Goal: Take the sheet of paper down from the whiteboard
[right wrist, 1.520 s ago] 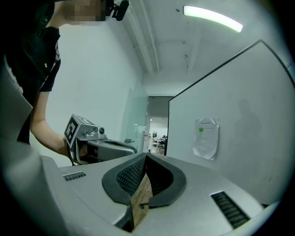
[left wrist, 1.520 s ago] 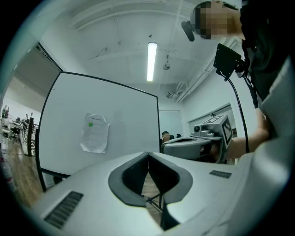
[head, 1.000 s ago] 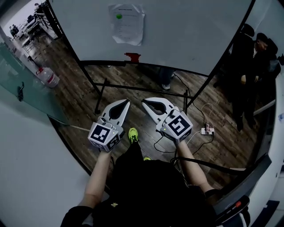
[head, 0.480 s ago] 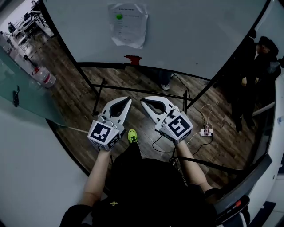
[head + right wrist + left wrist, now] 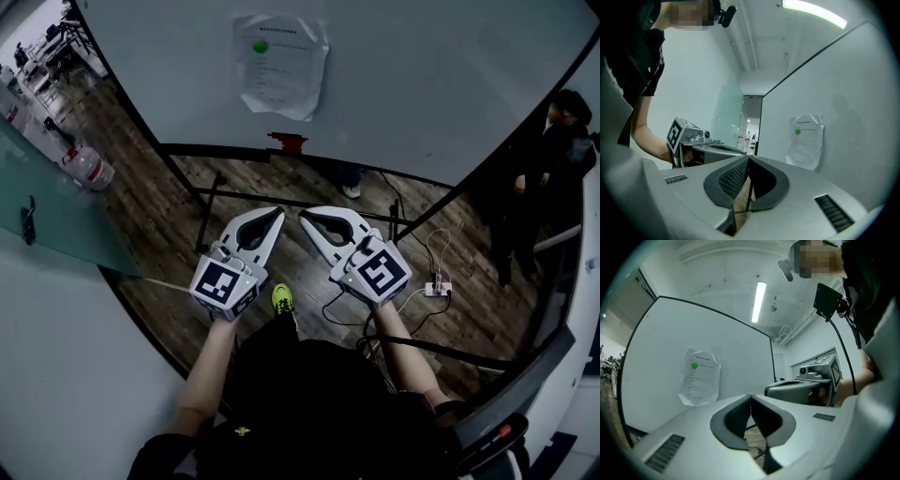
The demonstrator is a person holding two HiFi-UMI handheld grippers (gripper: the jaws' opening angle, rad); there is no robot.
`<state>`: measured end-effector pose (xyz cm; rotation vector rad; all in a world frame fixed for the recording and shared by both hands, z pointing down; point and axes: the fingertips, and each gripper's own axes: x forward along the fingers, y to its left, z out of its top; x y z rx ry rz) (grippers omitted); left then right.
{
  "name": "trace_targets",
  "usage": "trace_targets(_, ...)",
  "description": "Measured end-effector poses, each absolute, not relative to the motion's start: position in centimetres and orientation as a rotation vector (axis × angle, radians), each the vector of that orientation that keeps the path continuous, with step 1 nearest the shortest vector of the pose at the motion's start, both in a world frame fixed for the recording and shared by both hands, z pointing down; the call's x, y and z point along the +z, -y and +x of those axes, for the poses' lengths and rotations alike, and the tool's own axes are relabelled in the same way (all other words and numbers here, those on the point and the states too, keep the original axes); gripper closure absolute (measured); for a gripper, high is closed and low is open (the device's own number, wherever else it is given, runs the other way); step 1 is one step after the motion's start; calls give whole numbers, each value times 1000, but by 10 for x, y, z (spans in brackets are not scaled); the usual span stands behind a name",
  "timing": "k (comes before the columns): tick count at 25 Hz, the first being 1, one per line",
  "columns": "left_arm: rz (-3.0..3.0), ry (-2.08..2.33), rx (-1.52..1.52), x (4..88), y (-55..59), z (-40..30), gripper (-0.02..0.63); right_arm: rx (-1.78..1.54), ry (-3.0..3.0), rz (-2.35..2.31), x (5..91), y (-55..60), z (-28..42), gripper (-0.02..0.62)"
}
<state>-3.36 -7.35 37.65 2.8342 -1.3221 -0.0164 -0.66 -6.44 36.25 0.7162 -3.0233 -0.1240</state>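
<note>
A crumpled white sheet of paper (image 5: 280, 64) with printed lines hangs on the whiteboard (image 5: 422, 75), pinned near its top by a green magnet (image 5: 260, 46). It also shows in the left gripper view as the sheet of paper (image 5: 699, 377) and in the right gripper view as the sheet of paper (image 5: 805, 140). My left gripper (image 5: 275, 217) and right gripper (image 5: 307, 218) are held side by side, level, pointing at the board and still well short of it. Both are shut with nothing between their jaws. The left gripper (image 5: 751, 398) and right gripper (image 5: 748, 161) show closed tips.
A red object (image 5: 286, 142) sits on the board's lower rail. The board's black stand (image 5: 211, 202) and cables with a power strip (image 5: 436, 287) lie on the wooden floor. A person in dark clothes (image 5: 534, 178) stands at right. A glass partition (image 5: 47, 206) and water bottle (image 5: 86, 167) are at left.
Both grippers have moved forward toward the whiteboard together; the sheet of paper now looks larger and lower in the head view. Both stay shut.
</note>
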Motion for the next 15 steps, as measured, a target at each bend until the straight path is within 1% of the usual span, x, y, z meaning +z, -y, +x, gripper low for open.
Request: trace_targets(15,2852,1269,-28,369,176,-72,580,-142,2995,761,354,165,-53,581)
